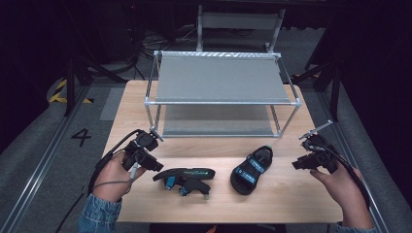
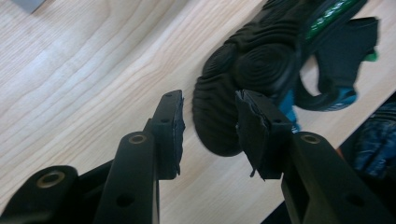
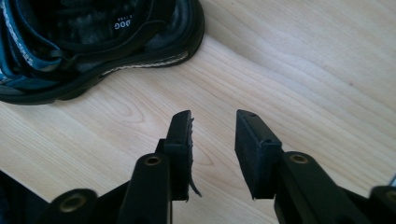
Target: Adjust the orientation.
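- At the left edge of the wooden counter [image 1: 131,104]: left tongs [image 1: 154,165] held in a hand [image 1: 112,177] with a denim sleeve [image 1: 99,213], jaws parted with nothing between, tips aimed at the toe of the overturned sandal.
- Just right of those tongs: black sandal lying on its side [image 1: 186,176], ribbed sole turned outward, green lettering along the edge, teal straps underneath; in the left gripper view, its toe [image 2: 243,84] close ahead of the open jaws, apparently not touching them.
- Toward the counter's middle right: second sandal [image 1: 251,168] upright on its sole, black with blue straps, set at an angle, near the first but apart from it.
- Behind both sandals: two-tier metal-framed rack [image 1: 221,80] with grey shelves, standing on the far half of the counter.
- At the right edge: right tongs [image 1: 297,164] in the other hand [image 1: 340,187], jaws spread, empty, pointing toward the upright sandal with bare wood between; in the right gripper view, that sandal [image 3: 93,42] well ahead of the tips.
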Motion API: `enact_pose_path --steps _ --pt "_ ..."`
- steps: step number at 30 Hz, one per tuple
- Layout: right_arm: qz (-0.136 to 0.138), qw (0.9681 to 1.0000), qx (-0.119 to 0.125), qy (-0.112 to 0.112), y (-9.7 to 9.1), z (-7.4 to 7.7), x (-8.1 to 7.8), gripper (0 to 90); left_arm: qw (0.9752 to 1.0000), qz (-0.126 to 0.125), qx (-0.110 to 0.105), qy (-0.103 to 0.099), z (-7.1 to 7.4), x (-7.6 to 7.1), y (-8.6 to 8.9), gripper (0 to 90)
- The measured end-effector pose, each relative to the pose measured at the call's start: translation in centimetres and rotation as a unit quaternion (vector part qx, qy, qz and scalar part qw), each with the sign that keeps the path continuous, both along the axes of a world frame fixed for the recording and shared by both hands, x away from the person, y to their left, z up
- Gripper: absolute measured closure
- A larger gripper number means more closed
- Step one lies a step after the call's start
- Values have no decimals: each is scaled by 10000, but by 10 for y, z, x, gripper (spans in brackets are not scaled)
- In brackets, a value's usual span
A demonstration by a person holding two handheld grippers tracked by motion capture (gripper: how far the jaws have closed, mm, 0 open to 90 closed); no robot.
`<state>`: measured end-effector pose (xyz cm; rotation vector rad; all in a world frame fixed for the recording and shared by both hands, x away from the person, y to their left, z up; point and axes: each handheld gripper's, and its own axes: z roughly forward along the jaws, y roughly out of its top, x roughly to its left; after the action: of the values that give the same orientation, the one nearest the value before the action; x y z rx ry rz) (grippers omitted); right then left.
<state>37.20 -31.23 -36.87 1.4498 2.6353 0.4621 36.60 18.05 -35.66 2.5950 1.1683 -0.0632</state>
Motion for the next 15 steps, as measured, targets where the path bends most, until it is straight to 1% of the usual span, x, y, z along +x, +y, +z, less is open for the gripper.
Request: enact_pose_path --steps 1,2,4,7,9,11,13,14,15 --pt "-21 10000 35 28 -1 0 0 675 9999 57 -88 7 4 0 0 615" --pt "-16 9999 157 61 -2 -2 -1 677 9999 32 -150 -27 5 0 1 630" --pt "21 9999 149 50 -2 -2 -3 676 9998 -34 -213 -20 7 0 0 650" --pt "-4 9998 211 47 -4 -2 -3 674 9998 -72 -203 -54 9 1 -3 667" --pt "-7 9997 245 55 -4 -3 -3 672 9995 -115 -284 -15 9 1 -5 680" --pt "4 9997 244 41 -4 -5 -3 671 9994 -161 -294 -7 9 1 -8 694" --pt "-5 9996 262 45 -4 -6 -4 671 9993 -144 -293 -176 11 0 -12 746" --pt "-5 9996 262 45 -4 -6 -4 671 9993 -144 -293 -176 11 0 -12 784" --pt "17 9997 256 43 -4 -6 -5 671 9990 -224 -295 -240 14 -1 -17 803"
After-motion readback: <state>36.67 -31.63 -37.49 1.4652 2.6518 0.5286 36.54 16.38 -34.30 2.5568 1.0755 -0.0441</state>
